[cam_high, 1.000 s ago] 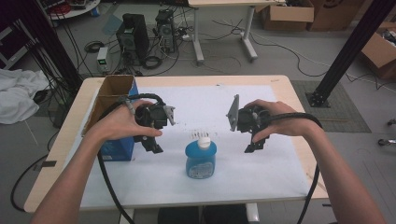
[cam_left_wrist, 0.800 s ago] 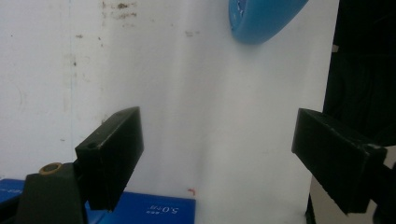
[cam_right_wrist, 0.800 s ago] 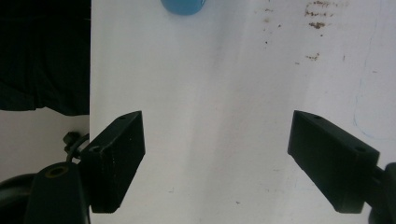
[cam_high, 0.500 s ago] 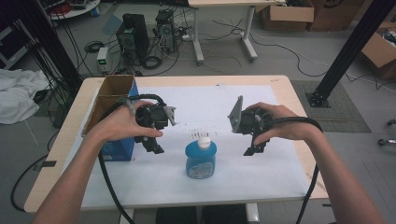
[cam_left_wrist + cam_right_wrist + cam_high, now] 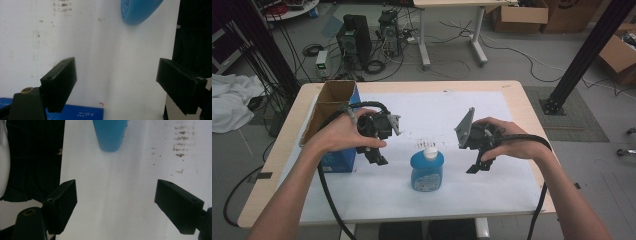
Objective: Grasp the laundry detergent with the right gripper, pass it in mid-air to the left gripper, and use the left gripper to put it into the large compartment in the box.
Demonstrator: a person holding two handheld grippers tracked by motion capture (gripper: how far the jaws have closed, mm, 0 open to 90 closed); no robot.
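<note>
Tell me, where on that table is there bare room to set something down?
Bare sheet lies behind the blue bottle, toward the far edge, and right of the right gripper. The near strip in front of the bottle is free too. It is crowded on the left, around the cardboard box and left gripper.

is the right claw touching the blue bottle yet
Apart. The high view shows white paper between the right claw and the blue bottle; the right gripper view shows open jaws short of it.
</note>
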